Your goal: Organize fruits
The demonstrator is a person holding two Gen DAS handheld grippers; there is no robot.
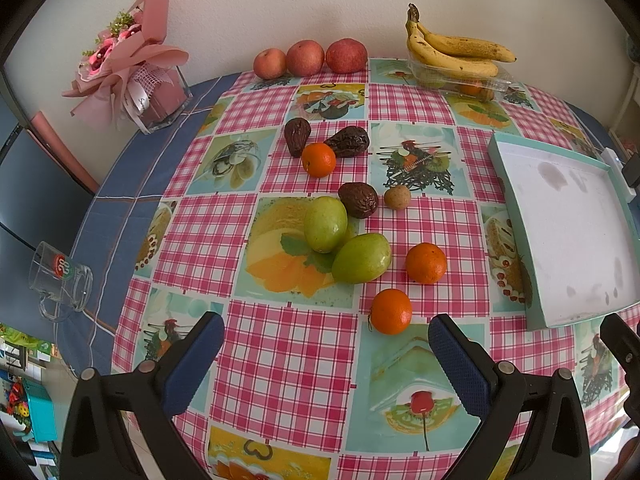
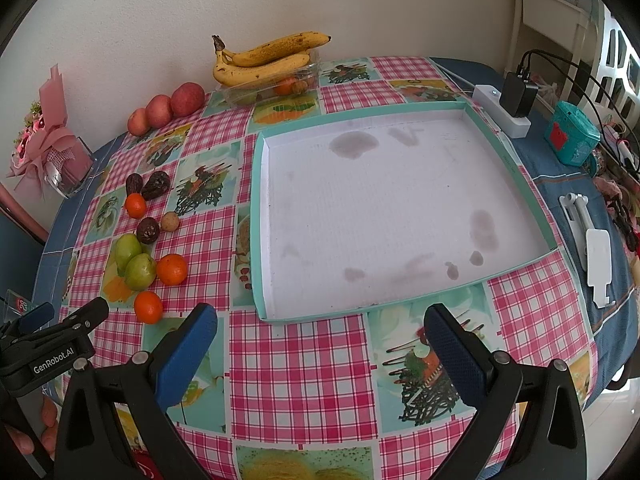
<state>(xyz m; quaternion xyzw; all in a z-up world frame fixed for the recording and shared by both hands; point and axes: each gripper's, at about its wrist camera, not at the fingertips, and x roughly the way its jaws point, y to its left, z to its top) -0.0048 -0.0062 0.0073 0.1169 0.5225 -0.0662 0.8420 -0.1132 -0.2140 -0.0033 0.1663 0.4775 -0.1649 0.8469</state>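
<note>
Risk first: round fruit on slick checked tablecloth (image 1: 288, 364), likely to roll off if nudged by a pad instead of pinched square. Nearest orange (image 1: 391, 311) just beyond left gripper (image 1: 326, 364), slightly right of centre line; off-centre closing could shove it toward second orange (image 1: 426, 263) or tray edge. Two green fruits (image 1: 344, 242) touching each other; grabbing one probably disturbs the other. Wrinkled dark fruits (image 1: 358, 199) look soft, squeeze damage possible. Small tan fruit (image 1: 397, 197) may slip between wide pads. Tray (image 2: 260, 216) low-walled, teal rim, stained white floor, no fruit in it; anything dropped in could roll.

Left gripper: spread wide, nothing held, nothing touched, hovering above cloth. Right gripper (image 2: 320, 350): also wide apart, empty, just short of tray's near edge.

Fruit location: loose cluster left of tray, all on cloth. Apples (image 1: 310, 58) and bananas (image 1: 456, 52) at far wall, bananas atop clear container (image 1: 460, 80).
</note>
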